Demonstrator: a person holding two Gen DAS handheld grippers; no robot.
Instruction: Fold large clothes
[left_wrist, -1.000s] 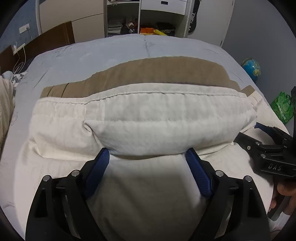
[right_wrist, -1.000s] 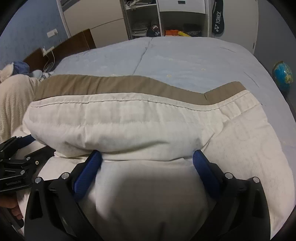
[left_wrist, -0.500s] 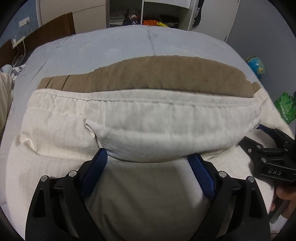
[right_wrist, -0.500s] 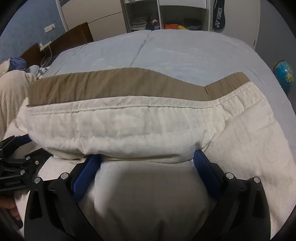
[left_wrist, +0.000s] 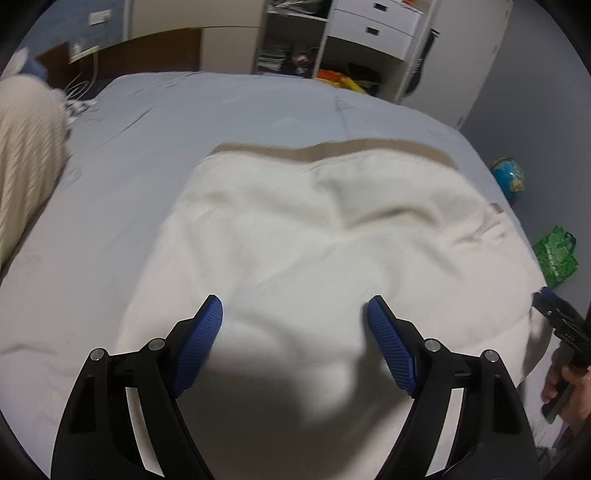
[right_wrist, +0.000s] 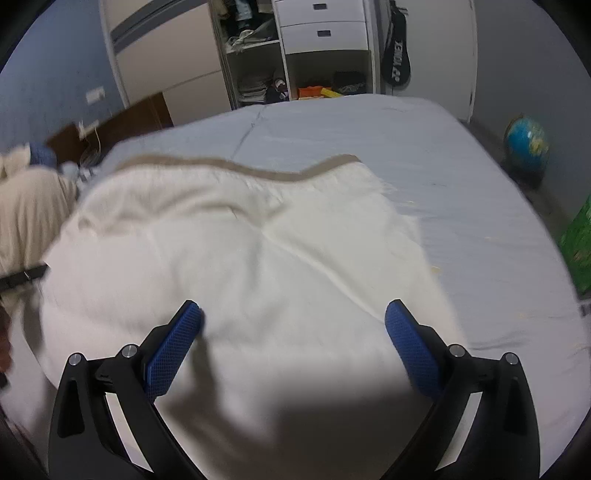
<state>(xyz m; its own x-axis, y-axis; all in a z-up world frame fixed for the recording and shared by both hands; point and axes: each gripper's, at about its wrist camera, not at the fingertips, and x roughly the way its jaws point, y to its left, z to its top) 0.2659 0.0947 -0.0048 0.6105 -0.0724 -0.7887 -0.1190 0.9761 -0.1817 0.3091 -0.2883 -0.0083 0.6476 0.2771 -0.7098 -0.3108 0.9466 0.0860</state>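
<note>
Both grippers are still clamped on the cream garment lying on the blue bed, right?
Not quite. The cream garment does lie on the blue bed, but neither gripper is clamped on it. The left wrist view shows the left gripper with its fingers wide apart, and the right wrist view shows the right gripper the same.

Dim indoor light, motion blur, fisheye edge vignetting, soft shadow near lens.

My right tool (right_wrist: 293, 319) hangs with its blue pads (right_wrist: 171, 350) spread wide, nothing between them. Below lies the cream garment (right_wrist: 258, 266), rumpled, a tan band along its far edge, on the pale blue bed (right_wrist: 461, 192). A globe (right_wrist: 526, 146) stands on the floor at right.
</note>
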